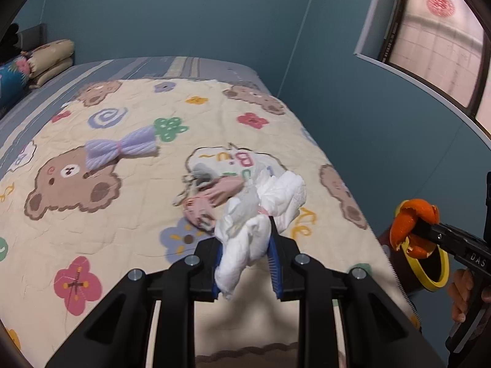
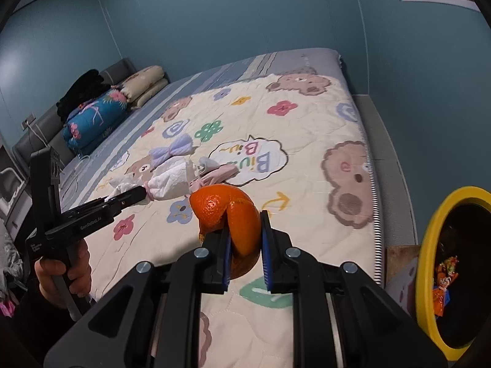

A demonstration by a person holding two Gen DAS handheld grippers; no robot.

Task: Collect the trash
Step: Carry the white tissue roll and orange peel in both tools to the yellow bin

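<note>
Orange peel (image 2: 237, 214), curled into a thick shell, sits clamped between the blue pads of the right gripper (image 2: 244, 245), pinched at its lower edge so the curl stands up clear of the bear-print quilt (image 2: 307, 116). At about 3 o'clock in the right wrist view stands the yellow-rimmed bin (image 2: 429, 245), beside the bed, with bright wrappers already visible inside; the peel is probably held this way so that it can swing across and drop in.

Crumpled white tissue (image 1: 242, 245) is pressed between the jaws of the left gripper (image 1: 245, 263), which grips it at one end, so the loose folds spill forward over the quilt. Just beyond it, toward 12 o'clock, lie small pinkish and grey scraps (image 1: 211, 196), likely more to collect. A lilac knitted bow (image 1: 122, 150) rests at 10 o'clock, well apart.
</note>
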